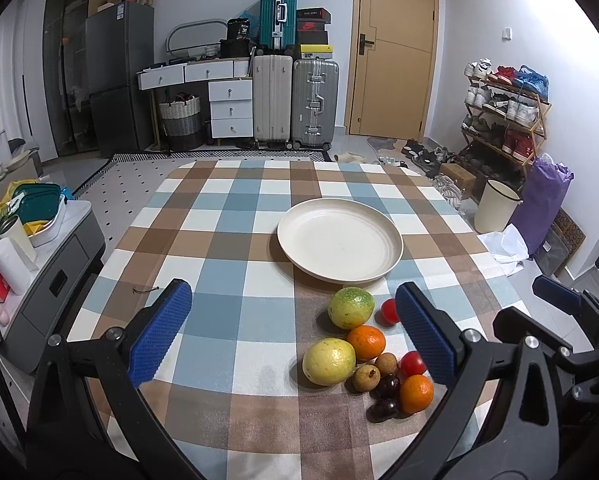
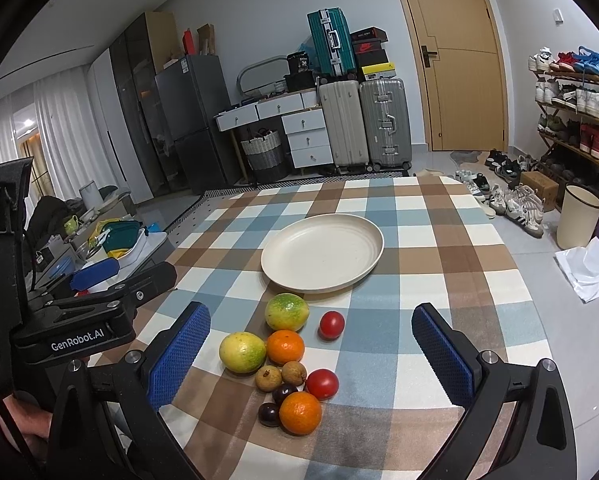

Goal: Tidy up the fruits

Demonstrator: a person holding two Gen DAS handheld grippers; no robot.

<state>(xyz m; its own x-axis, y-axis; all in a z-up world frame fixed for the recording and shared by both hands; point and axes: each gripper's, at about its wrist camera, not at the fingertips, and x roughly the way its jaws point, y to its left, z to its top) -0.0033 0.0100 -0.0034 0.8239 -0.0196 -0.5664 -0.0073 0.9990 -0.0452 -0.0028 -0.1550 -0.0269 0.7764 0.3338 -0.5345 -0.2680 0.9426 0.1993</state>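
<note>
A cream plate point(image 1: 339, 240) point(image 2: 323, 254) sits empty mid-table on the checked cloth. Just in front of it lies a cluster of fruit: a green guava point(image 1: 350, 307) point(image 2: 286, 312), a yellow guava point(image 1: 328, 361) point(image 2: 242, 352), two oranges point(image 1: 366, 342) point(image 2: 300, 413), two red tomatoes point(image 1: 389, 311) point(image 2: 332, 324), two brown longans point(image 2: 268, 378) and two dark plums point(image 2: 269, 414). My left gripper point(image 1: 293, 330) is open above the table, left of the fruit. My right gripper point(image 2: 311, 354) is open, with the cluster between its fingers.
A grey side cabinet point(image 1: 55, 264) with clutter stands left of the table. Beyond the far edge are suitcases point(image 1: 295, 100), white drawers and a door. A shoe rack point(image 1: 503, 116), a cream bin point(image 1: 495, 206) and bags stand on the right floor.
</note>
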